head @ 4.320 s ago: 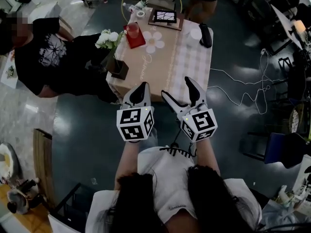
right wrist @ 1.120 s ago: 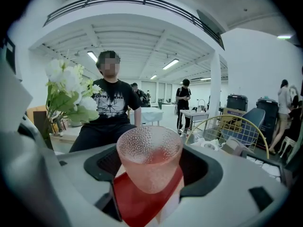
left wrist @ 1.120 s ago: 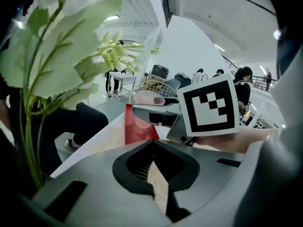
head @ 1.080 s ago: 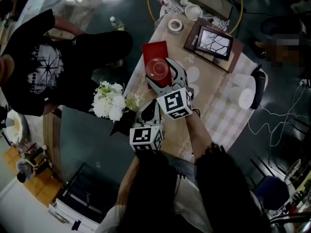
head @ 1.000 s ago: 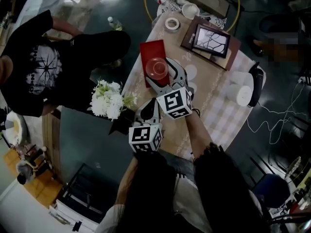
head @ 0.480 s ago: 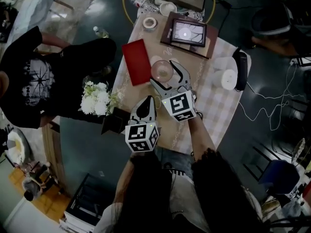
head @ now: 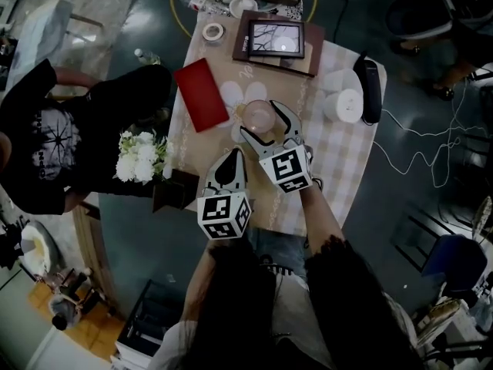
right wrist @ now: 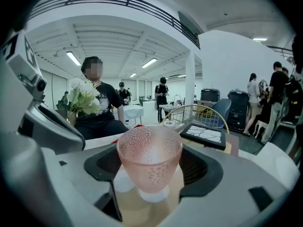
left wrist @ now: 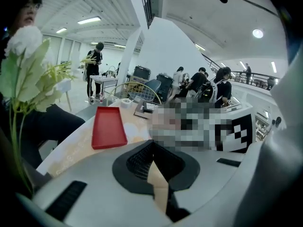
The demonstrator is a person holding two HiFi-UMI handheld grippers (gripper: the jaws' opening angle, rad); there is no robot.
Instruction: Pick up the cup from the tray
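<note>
My right gripper [head: 262, 120] is clamped on the pink cup [right wrist: 149, 161], held between its jaws just right of the red tray [head: 202, 95], while my left gripper [head: 231, 163], nearer me, is closed and empty.

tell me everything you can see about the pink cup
The pink cup is a translucent, glass-like tumbler with a dimpled wall, a wide rim and a small pale foot. Upright and seemingly empty, it is held by the right gripper, whose dark pads press its sides. It is off the red tray, which lies apart to its left in the head view. Whether its foot touches the tablecloth cannot be told.
</note>
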